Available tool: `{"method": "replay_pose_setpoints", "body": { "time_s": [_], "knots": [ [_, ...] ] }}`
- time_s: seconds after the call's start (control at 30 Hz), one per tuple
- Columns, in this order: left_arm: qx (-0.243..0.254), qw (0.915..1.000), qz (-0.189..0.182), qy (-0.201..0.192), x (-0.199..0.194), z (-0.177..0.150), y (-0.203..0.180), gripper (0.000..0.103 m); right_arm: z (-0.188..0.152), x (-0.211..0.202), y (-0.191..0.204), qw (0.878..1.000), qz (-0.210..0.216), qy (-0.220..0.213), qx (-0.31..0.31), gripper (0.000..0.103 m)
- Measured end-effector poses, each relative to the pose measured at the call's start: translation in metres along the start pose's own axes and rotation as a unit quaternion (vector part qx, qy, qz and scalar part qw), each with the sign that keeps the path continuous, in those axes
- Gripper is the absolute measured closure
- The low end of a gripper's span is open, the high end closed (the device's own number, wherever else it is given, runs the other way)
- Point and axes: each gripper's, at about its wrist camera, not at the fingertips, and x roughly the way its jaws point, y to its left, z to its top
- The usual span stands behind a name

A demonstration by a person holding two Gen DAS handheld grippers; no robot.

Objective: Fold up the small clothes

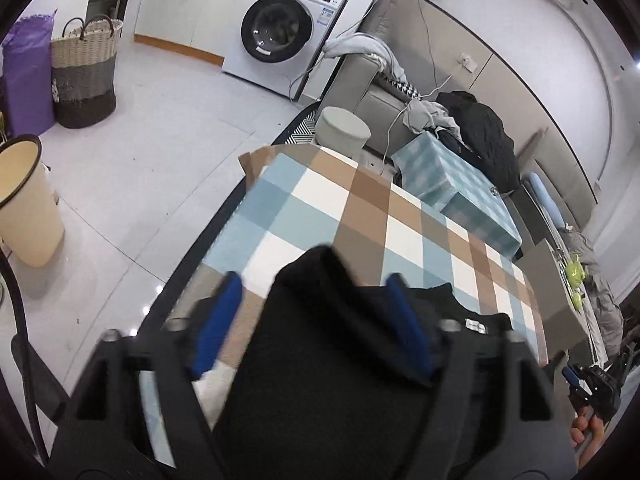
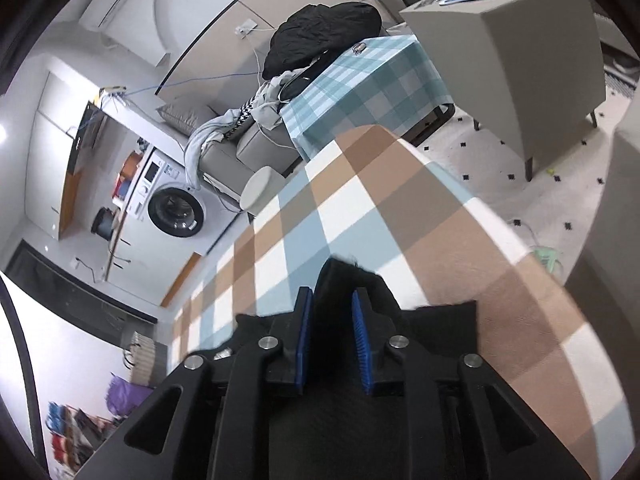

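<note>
1. In the left wrist view, the checked tablecloth [image 1: 360, 216] in blue, brown and white covers a table that runs away from the camera. Its left edge drops to a pale tiled floor [image 1: 160, 128] with wide open room.
2. On that floor, from left to right, stand a purple bag [image 1: 28, 80], a woven basket [image 1: 86, 72] and, farther back, a white washing machine [image 1: 284, 36]. A cream bin [image 1: 24, 204] stands nearer, at the left edge of the view.
3. Past the far end of the table sit a round pale stool [image 1: 342, 130] and a grey sofa [image 1: 372, 92] piled with clothes. A second, teal-checked cover [image 1: 452, 184] lies just beside the table's right side.
4. The black garment [image 1: 328, 340] lies on the near part of the tablecloth. It is dark, soft and bunched, with a small white label showing at its right.
5. The left gripper [image 1: 312, 304] has its blue pads spread wide. A raised fold of the black garment stands between them; the left pad is clear of the cloth, and whether the right pad touches it I cannot tell.
6. At the lower right corner of this view, a hand [image 1: 588, 432] holds the other gripper.
7. In the right wrist view, the tablecloth's right edge falls to a pale patterned rug [image 2: 500, 160] with open room, and a grey cabinet [image 2: 520, 60] stands beyond.
8. The right gripper [image 2: 332, 320] has its blue pads [image 2: 304, 336] set narrowly apart, with a thin ridge of the black garment rising between them. The cloth fills the gap, so it appears pinched.
</note>
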Motion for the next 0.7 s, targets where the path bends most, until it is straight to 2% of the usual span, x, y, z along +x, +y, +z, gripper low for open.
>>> {"method": "replay_pose_setpoints", "body": {
  "time_s": [0.17, 0.2, 0.27, 0.33, 0.57, 0.7],
  "knots": [
    [0.024, 0.9995, 0.022, 0.000, -0.017, -0.019, 0.011, 0.029, -0.013, -0.018, -0.008, 0.998, -0.039, 0.005, -0.041, 0.070],
    [0.029, 0.9993, 0.024, 0.000, -0.020, -0.022, 0.012, 0.029, -0.017, -0.022, -0.009, 0.998, -0.046, 0.007, -0.049, 0.064],
    [0.034, 0.9989, 0.031, 0.009, -0.027, -0.033, 0.018, 0.029, -0.026, -0.032, -0.013, 0.996, -0.056, 0.011, -0.068, 0.059],
    [0.036, 0.9986, 0.036, 0.013, -0.037, -0.044, 0.023, 0.029, -0.038, -0.042, -0.016, 0.994, -0.064, 0.023, -0.085, 0.059],
    [0.081, 0.9954, 0.034, 0.038, -0.089, -0.102, 0.030, 0.029, -0.103, -0.081, -0.029, 0.985, -0.040, 0.085, -0.143, 0.054],
    [0.115, 0.9915, 0.038, 0.049, -0.112, -0.140, 0.027, 0.029, -0.141, -0.103, -0.038, 0.982, -0.031, 0.092, -0.163, 0.054]
  ]
}}
